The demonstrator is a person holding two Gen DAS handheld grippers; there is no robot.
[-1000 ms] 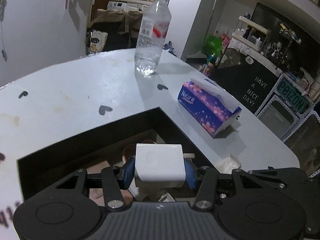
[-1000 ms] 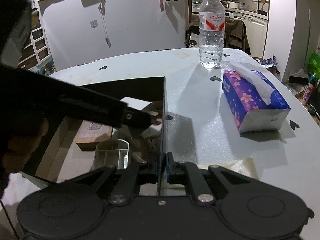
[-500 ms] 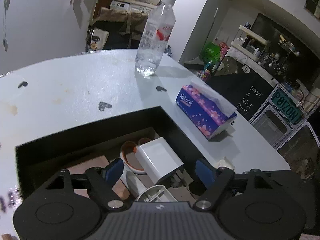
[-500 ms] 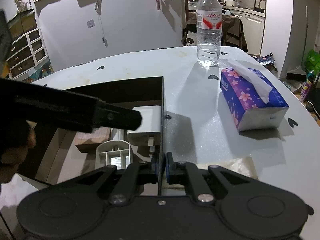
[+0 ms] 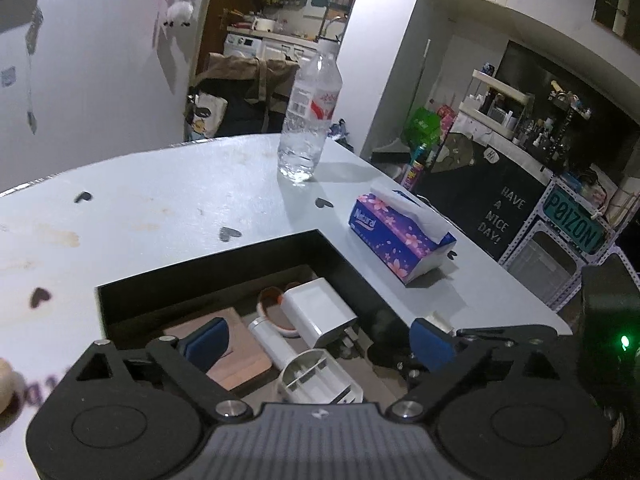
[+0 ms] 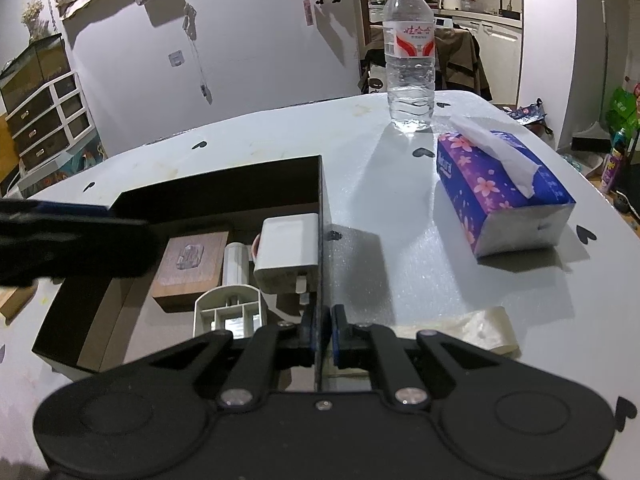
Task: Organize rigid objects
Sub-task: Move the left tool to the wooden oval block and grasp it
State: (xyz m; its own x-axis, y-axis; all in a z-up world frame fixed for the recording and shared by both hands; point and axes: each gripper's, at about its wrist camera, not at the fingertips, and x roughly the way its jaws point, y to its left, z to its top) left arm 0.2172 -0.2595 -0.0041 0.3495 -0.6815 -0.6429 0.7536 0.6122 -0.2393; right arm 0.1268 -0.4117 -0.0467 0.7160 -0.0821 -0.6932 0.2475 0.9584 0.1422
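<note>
Over the black box (image 6: 224, 184), the left tool (image 5: 320, 340) hangs with its jaws spreading wide and nothing caught between them. Below it, inside the box, the white charger block (image 6: 286, 252) lies against the right wall, beside a wooden block (image 6: 192, 268). The right tool (image 6: 322, 334) is clenched on that wall, with the tissue pack (image 6: 504, 192) and water bottle (image 6: 410, 60) farther right on the bench (image 6: 400, 260).
</note>
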